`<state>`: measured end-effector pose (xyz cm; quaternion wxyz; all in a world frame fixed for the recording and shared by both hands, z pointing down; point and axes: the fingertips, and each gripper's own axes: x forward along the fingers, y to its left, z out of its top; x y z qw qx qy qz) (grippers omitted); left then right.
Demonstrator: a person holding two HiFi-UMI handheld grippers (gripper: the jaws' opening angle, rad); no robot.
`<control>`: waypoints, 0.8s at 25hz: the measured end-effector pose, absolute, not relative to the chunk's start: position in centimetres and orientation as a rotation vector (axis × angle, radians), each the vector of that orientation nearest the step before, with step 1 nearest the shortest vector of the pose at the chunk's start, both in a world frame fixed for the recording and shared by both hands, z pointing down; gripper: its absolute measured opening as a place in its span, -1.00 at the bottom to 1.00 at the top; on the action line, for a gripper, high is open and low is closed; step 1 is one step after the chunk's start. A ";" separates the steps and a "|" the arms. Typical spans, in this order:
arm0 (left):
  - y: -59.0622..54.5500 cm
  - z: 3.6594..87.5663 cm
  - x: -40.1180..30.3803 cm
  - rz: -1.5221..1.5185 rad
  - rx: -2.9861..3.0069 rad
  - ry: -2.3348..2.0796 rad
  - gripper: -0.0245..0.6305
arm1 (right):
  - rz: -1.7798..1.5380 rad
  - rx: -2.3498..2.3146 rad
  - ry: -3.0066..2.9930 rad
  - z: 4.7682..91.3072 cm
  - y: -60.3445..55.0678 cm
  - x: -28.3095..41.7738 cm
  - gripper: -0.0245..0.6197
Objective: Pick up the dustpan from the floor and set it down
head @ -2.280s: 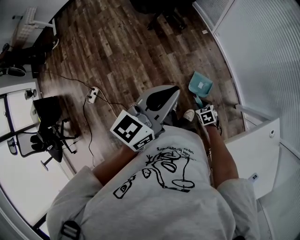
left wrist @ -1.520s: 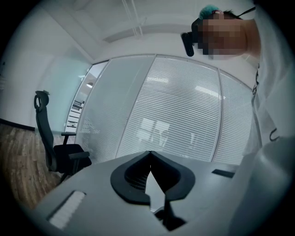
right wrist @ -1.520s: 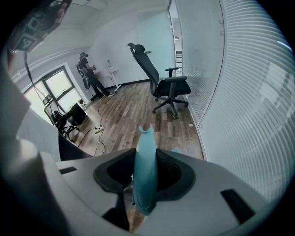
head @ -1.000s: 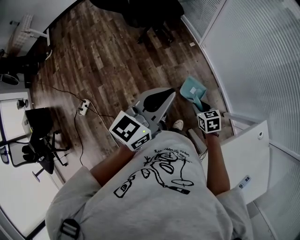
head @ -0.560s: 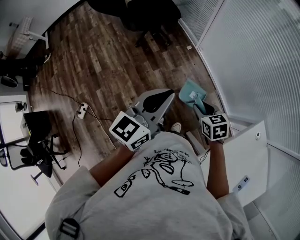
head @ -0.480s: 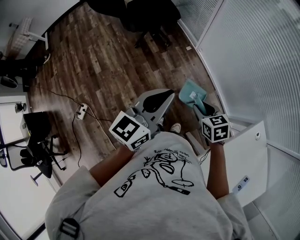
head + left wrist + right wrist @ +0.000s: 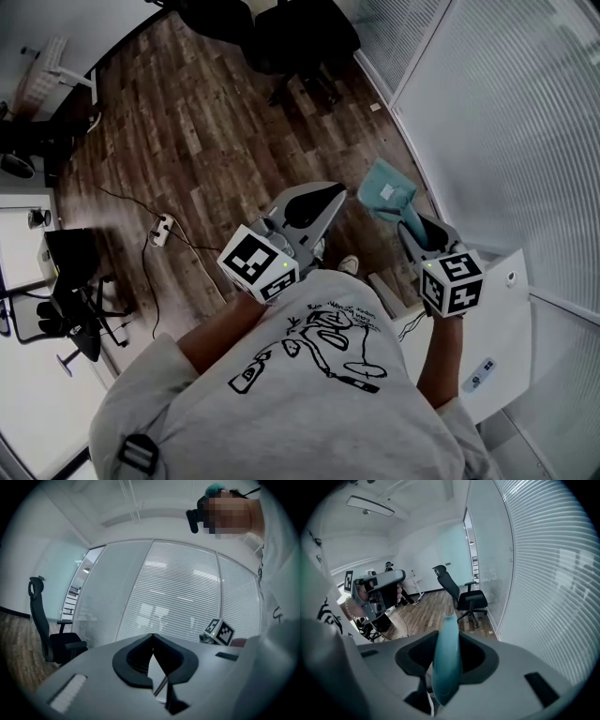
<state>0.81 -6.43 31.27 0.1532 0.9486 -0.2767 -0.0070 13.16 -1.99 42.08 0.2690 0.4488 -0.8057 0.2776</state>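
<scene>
The teal dustpan [image 7: 386,195] hangs above the wooden floor, with its handle [image 7: 446,665] running back between the jaws of my right gripper [image 7: 412,228]. That gripper is shut on the handle and tilts downward; its marker cube [image 7: 453,283] is close under the head camera. The pan's blade is hidden in the right gripper view. My left gripper [image 7: 323,199] is held level in front of the person's chest, and its fingertips [image 7: 151,639] meet with nothing between them. Its marker cube [image 7: 258,262] sits near the shirt.
A glass wall with blinds [image 7: 506,112] runs along the right. A white cabinet top [image 7: 502,319] sits below the right hand. A black office chair [image 7: 300,37] stands ahead, a power strip [image 7: 161,230] with its cable lies on the floor to the left, and another chair [image 7: 75,300] stands far left.
My right gripper has risen with the dustpan, lifting it off the floor and nearer the head camera. The left gripper has stayed where it was.
</scene>
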 end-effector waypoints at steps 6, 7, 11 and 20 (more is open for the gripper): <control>-6.5 31.2 1.2 -0.019 2.725 -0.779 -0.92 | 0.723 1.190 -2.210 38.8 -1.6 12.7 -0.55; -6.5 31.2 1.2 -0.020 2.727 -0.777 -0.92 | 0.722 1.187 -2.216 38.3 -1.5 12.6 -0.55; -6.6 31.1 1.4 -0.023 2.730 -0.772 -0.92 | 0.718 1.185 -2.215 37.2 -1.5 12.6 -0.55; -7.2 31.6 1.6 -0.028 2.717 -0.778 -0.92 | 0.701 1.142 -2.236 36.5 -1.6 12.2 -0.55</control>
